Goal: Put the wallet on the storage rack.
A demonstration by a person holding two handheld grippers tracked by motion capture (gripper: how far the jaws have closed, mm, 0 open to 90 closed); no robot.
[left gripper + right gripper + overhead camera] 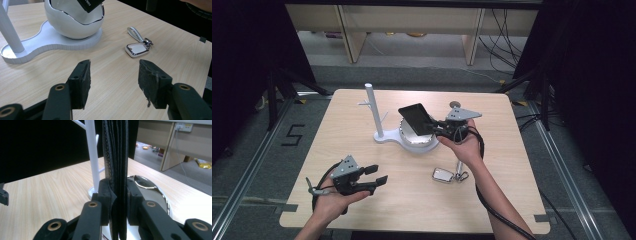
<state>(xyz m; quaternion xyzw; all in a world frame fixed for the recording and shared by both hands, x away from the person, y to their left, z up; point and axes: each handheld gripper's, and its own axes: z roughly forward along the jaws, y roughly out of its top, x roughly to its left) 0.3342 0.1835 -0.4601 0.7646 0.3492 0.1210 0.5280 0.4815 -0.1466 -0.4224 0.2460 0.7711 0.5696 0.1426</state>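
Overhead, pale wooden table (362,150), grey floor (422,60)

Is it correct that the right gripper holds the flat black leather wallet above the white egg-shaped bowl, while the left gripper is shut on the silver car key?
Not quite. The left gripper is open and holds nothing; the silver car key lies apart on the table, as the left gripper view shows. The right gripper does hold the wallet above the bowl.

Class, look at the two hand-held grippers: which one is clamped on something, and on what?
The right hand-held gripper: its jaws pinch a black wallet above the white bowl. The left hand-held gripper stands open and holds nothing.

White pole (374,112) crowds the bowl (412,139); key fob (442,175) lies apart.
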